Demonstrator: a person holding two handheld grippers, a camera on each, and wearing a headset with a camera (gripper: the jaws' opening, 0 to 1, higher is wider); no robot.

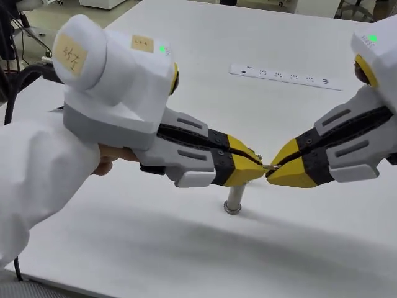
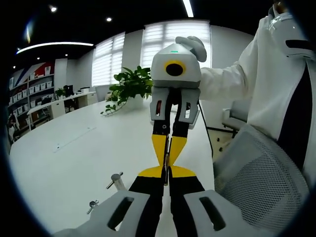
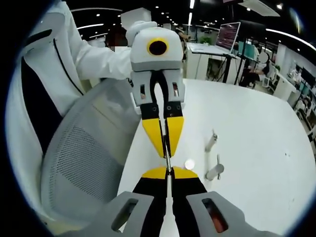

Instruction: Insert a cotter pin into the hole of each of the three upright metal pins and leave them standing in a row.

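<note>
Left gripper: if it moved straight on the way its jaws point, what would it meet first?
The left gripper would meet the right gripper at once. Their yellow tips face each other, nearly touching, with a thin metal piece, likely the cotter pin, bridging them.

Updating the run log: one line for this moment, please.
left gripper: jaws shut on cotter pin | right gripper: jaws shut on it, tip to tip | metal pin: upright on table below

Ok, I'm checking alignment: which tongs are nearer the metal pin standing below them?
Left. The left tongs hang over the metal pin, hiding its top; the right tongs sit up and right of it. Both pinch the cotter pin.
</note>
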